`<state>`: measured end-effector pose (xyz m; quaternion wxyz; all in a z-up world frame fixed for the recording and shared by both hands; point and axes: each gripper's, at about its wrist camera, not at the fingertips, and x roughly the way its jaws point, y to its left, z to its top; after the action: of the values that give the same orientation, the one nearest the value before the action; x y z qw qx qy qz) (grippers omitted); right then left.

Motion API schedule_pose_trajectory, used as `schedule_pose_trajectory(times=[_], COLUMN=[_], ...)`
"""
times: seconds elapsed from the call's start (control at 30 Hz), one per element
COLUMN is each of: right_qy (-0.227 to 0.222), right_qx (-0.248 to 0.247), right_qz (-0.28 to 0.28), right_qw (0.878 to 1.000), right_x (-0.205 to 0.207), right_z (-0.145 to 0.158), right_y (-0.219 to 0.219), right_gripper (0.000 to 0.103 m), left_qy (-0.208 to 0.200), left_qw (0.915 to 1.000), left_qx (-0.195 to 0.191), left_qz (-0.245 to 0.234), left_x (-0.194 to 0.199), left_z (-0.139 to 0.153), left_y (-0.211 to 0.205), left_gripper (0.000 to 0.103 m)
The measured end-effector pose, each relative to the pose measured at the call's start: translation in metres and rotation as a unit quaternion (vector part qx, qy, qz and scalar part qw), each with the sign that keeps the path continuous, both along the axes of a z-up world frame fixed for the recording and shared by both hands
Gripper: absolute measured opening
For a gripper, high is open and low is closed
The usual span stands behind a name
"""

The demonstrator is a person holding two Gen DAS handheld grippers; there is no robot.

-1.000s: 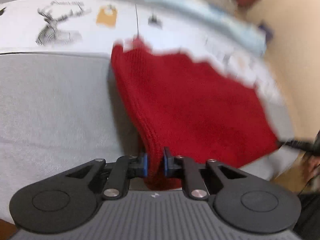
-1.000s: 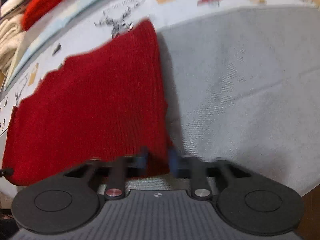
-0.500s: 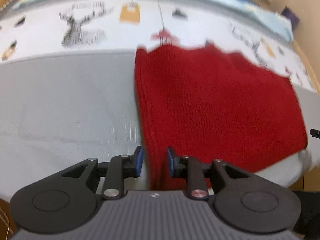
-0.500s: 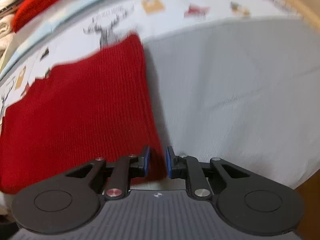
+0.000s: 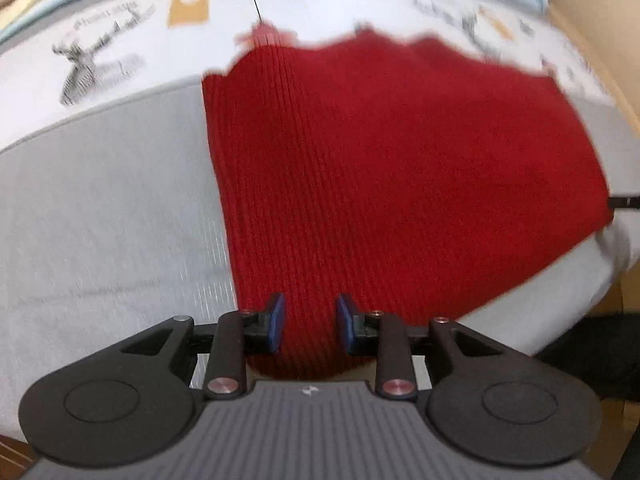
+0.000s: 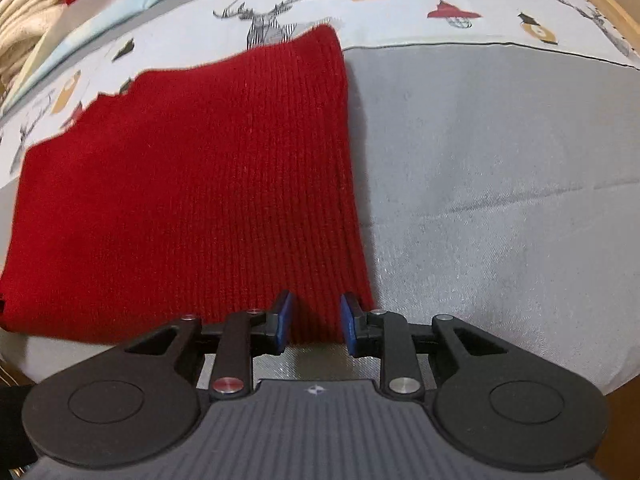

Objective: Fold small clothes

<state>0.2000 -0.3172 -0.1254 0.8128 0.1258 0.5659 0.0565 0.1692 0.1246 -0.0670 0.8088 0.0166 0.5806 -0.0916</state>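
A red ribbed knit garment (image 5: pixel 392 168) lies flat on the grey cloth (image 5: pixel 104 216), folded into a rough rectangle. My left gripper (image 5: pixel 308 322) is open over its near left corner, blue pads apart, the knit between and below them. In the right wrist view the same red garment (image 6: pixel 192 184) lies with its right edge running away from me. My right gripper (image 6: pixel 316 322) is open over its near right corner, and the knit's near edge lies between the pads. Neither pad pair pinches the cloth.
The grey cloth (image 6: pixel 500 184) covers the near part of a white sheet printed with deer and tags (image 6: pixel 400 4). Folded cream and red clothes (image 6: pixel 36 12) are stacked at the far left. The surface's edge drops off at the right in the left wrist view (image 5: pixel 600 280).
Both grippers were shut on the garment's near corners and held it up. It now lies flat, and both grippers have opened and let go.
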Motion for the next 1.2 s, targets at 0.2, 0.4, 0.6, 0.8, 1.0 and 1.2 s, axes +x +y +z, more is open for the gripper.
schedule_pose_trajectory(times=[0.2, 0.4, 0.6, 0.8, 1.0, 1.2], right_qy=[0.032, 0.0, 0.011, 0.029, -0.001, -0.12], right_qx=[-0.039, -0.031, -0.077, -0.096, -0.113, -0.138], right_qz=[-0.001, -0.008, 0.009, 0.017, 0.006, 0.056], right_qw=[0.999, 1.0, 0.997, 0.995, 0.994, 0.982], right_x=[0.0, 0.003, -0.002, -0.003, -0.002, -0.023], right_z=[-0.016, -0.001, -0.002, -0.007, 0.011, 0.066], right_y=[-0.007, -0.004, 0.009, 0.019, 0.034, 0.093], right_gripper=[0.031, 0.033, 0.037, 0.048, 0.049, 0.05], left_qy=[0.047, 0.011, 0.031, 0.01, -0.065, -0.167], left_qw=[0.9975, 0.9991, 0.9987, 0.9995, 0.996, 0.9759], left_qx=[0.049, 0.013, 0.041, 0.031, 0.004, 0.004], left_qz=[0.019, 0.039, -0.008, 0.006, 0.062, 0.14], left_x=[0.008, 0.01, 0.008, 0.005, -0.005, -0.02], left_z=[-0.019, -0.001, -0.015, -0.008, 0.034, 0.086], left_y=[0.003, 0.009, -0.006, 0.0, 0.021, 0.055], left_gripper=[0.032, 0.032, 0.04, 0.042, 0.047, 0.053])
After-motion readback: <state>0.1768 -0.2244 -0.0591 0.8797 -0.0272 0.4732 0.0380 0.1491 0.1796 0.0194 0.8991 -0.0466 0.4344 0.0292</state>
